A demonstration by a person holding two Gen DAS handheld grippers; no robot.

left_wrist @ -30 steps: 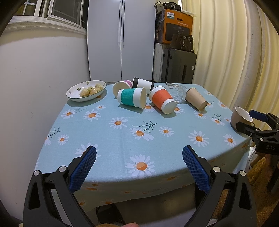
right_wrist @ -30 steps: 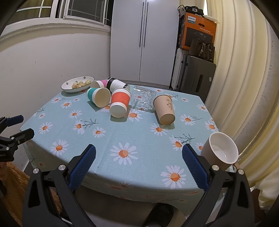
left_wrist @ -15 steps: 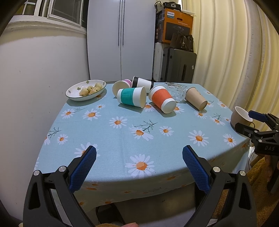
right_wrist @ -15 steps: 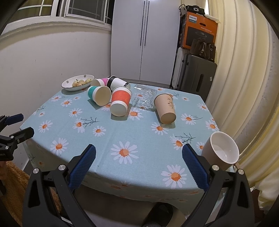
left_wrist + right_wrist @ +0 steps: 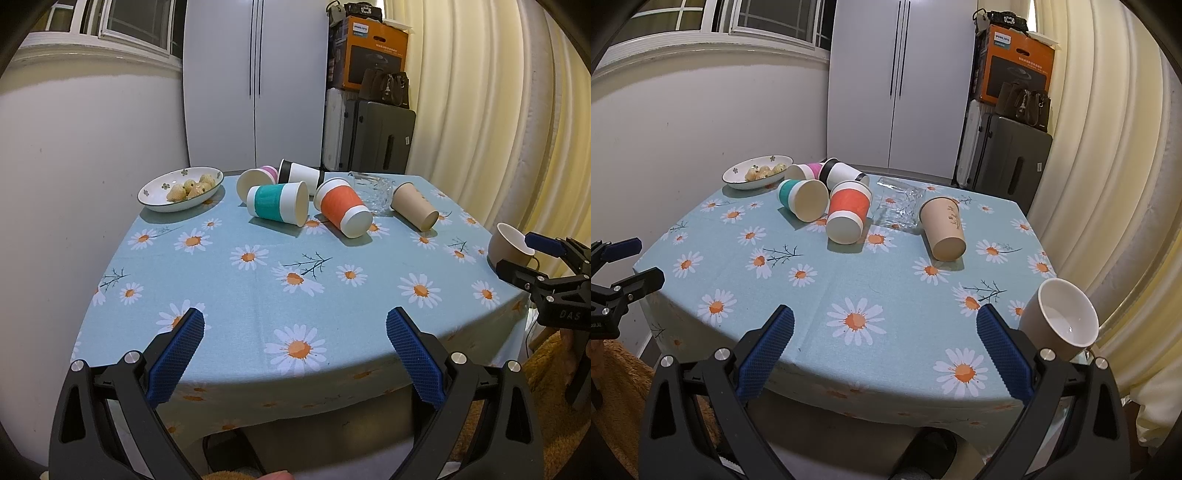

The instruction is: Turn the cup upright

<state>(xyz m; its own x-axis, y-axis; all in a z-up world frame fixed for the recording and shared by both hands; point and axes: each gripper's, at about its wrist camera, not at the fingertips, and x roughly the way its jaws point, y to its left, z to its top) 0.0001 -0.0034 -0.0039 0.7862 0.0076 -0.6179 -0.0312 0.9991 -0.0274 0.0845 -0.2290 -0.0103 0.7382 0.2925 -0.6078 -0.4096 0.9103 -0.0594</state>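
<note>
Several paper cups lie on their sides on the daisy tablecloth (image 5: pixel 258 295): a teal cup (image 5: pixel 277 203), an orange cup (image 5: pixel 343 211), a beige cup (image 5: pixel 414 205), a pink cup (image 5: pixel 256 179) and a black-and-white cup (image 5: pixel 299 177). They also show in the right wrist view: teal (image 5: pixel 802 198), orange (image 5: pixel 847 214), beige (image 5: pixel 943 227). A tan mug (image 5: pixel 1060 319) lies tilted at the table's right edge. My left gripper (image 5: pixel 294 354) is open and empty at the near table edge. My right gripper (image 5: pixel 885 352) is open and empty, its right finger beside the mug.
A bowl of food (image 5: pixel 181 188) stands at the far left of the table. A clear glass (image 5: pixel 371 192) lies between the orange and beige cups. A white cabinet (image 5: pixel 255 85), suitcases (image 5: pixel 373 136) and a curtain (image 5: pixel 480 110) stand beyond the table.
</note>
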